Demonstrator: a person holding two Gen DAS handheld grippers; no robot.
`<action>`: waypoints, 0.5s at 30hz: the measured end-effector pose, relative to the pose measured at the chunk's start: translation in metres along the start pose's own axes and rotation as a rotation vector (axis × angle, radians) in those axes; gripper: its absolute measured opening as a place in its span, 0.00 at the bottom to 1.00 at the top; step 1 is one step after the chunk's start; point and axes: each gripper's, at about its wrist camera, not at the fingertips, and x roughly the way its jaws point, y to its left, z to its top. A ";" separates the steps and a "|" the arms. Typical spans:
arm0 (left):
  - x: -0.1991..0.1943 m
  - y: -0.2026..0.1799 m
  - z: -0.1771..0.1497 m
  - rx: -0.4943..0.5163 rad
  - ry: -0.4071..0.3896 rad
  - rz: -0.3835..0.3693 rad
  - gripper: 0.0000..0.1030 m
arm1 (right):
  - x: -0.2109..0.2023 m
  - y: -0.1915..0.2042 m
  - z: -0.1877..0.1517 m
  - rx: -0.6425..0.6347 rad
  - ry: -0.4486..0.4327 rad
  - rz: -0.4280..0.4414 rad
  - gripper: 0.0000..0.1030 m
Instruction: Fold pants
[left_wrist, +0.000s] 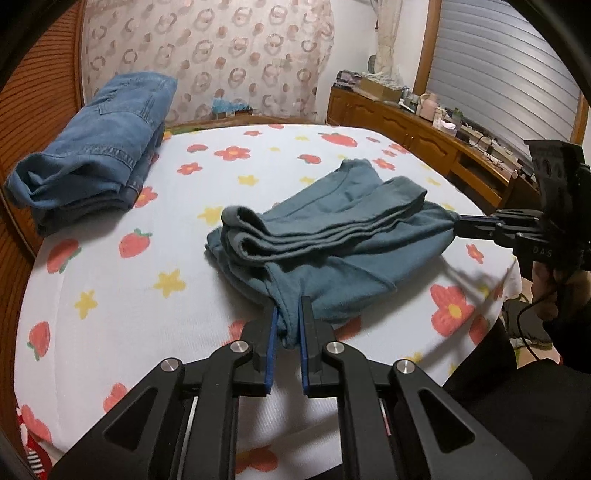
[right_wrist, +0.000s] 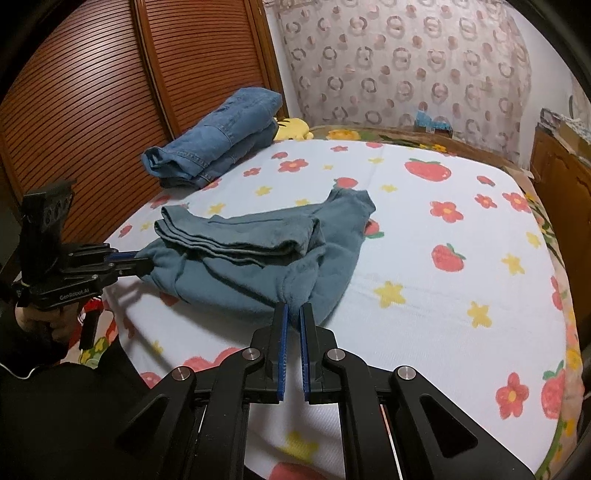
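Teal-grey pants (left_wrist: 332, 236) lie partly folded in a bundle on the flower-print bed (left_wrist: 129, 306), the legs laid over the body. My left gripper (left_wrist: 290, 310) is shut on a pinch of the pants' near edge. My right gripper (right_wrist: 294, 314) is shut on the opposite edge of the same pants (right_wrist: 258, 258). Each gripper shows in the other's view: the right gripper (left_wrist: 458, 223) at the pants' right side, the left gripper (right_wrist: 142, 260) at their left side. The bundle sags between the two grips, near the bed's front edge.
Folded blue jeans (left_wrist: 99, 147) lie at the bed's far left by a slatted wooden panel (right_wrist: 92, 92). A yellow plush (right_wrist: 293, 127) sits behind them. A cluttered wooden cabinet (left_wrist: 424, 129) runs along the right. A patterned curtain (left_wrist: 221, 55) hangs behind the bed.
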 end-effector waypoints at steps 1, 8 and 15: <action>-0.001 0.001 0.001 0.000 -0.002 0.004 0.14 | 0.000 0.000 0.000 0.001 -0.002 -0.003 0.05; -0.007 0.007 0.006 -0.008 -0.024 0.038 0.40 | -0.010 0.002 0.004 -0.017 -0.028 -0.048 0.31; 0.013 0.012 0.020 0.028 0.011 0.061 0.42 | 0.019 0.017 0.014 -0.106 0.025 -0.057 0.40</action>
